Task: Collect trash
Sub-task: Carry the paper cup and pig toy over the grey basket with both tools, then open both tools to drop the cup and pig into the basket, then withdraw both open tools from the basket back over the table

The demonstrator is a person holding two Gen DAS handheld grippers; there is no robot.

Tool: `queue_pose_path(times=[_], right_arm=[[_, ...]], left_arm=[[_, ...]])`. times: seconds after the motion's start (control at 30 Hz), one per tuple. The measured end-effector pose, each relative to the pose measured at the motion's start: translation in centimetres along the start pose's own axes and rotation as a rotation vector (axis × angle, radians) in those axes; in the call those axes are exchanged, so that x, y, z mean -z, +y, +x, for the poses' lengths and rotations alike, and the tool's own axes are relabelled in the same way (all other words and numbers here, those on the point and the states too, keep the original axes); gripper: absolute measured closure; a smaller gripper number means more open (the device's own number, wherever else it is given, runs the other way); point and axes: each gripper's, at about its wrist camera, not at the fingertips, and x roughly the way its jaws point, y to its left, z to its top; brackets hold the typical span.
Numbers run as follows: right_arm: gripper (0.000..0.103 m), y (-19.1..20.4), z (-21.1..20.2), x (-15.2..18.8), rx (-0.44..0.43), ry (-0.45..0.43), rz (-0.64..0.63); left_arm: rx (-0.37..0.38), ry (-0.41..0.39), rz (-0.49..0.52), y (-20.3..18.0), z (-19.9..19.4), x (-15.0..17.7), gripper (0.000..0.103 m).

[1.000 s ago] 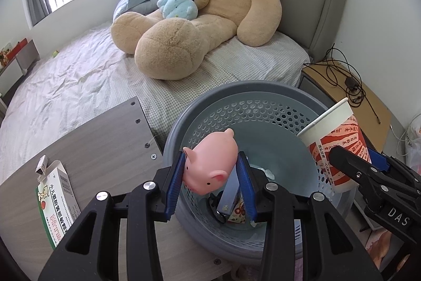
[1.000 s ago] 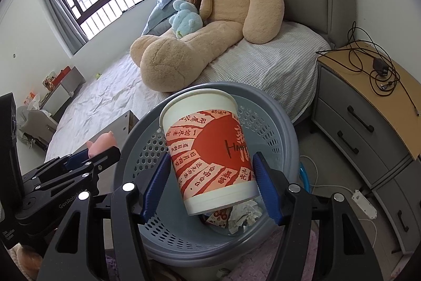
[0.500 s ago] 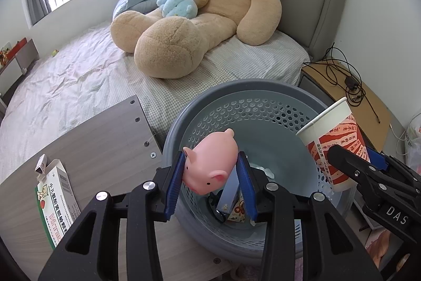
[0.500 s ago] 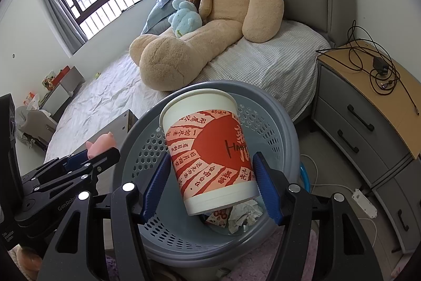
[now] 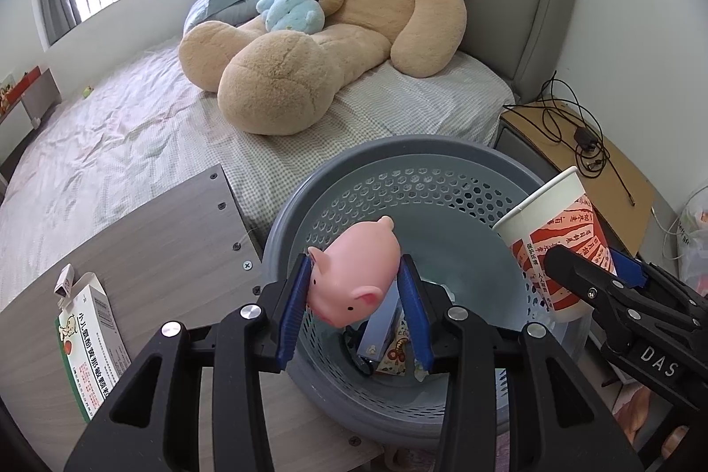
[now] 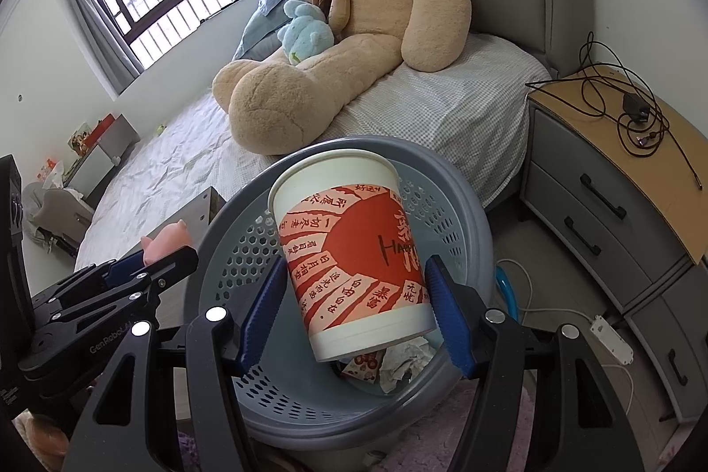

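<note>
1. Holding a pink pig [image 5: 352, 277], the left gripper [image 5: 354, 308] has its jaws clamped on the toy's two sides, over the open basket [image 5: 398, 158].
2. The pig is tilted, its snout toward the camera and its ears up and away.
3. The right gripper [image 6: 358, 304] has its jaws clamped on a paper cup [image 6: 354, 251], white with red print, near the cup's bottom.
4. The cup leans, its open mouth away from the camera, and it hangs over the same basket [image 6: 464, 197].
5. The basket is grey, round, with holes in its wall; it stands beside the wooden bench [image 5: 146, 242] and in front of the bed [image 5: 110, 144].
6. At the bottom of the basket lie some trash [image 5: 389, 348]: a printed wrapper, a blue flat pack and crumpled white paper [image 6: 402, 361].
7. On the bench lies a small carton [image 5: 86, 343], green and white, with its flap open, well apart from the basket.
8. A big teddy bear [image 5: 354, 16] sits on the bed with a small blue plush [image 5: 290, 7] on its leg.
9. A nightstand [image 6: 619, 180] with black cables [image 6: 628, 105] on top stands right of the basket.
</note>
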Motion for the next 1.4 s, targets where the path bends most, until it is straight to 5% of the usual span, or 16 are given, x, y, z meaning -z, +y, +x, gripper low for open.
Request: queue_pose_path(times=[0.53, 0.7, 1.4], right_arm=[[0.041, -0.3, 0.4, -0.2, 0.010, 0.008, 0.016], [0.024, -0.3, 0.3, -0.3, -0.010, 0.000, 0.014], [0.023, 0.5, 0.0, -0.5, 0.005, -0.004, 0.003]], left_arm=[[0.016, -0.002, 0.004, -0.4, 0.0, -0.4, 0.060], [-0.003, -0.018, -0.015, 0.2, -0.4, -0.4, 0.033], [-0.017, -0.018, -0.045, 1.6, -1.1, 0.2, 0.027]])
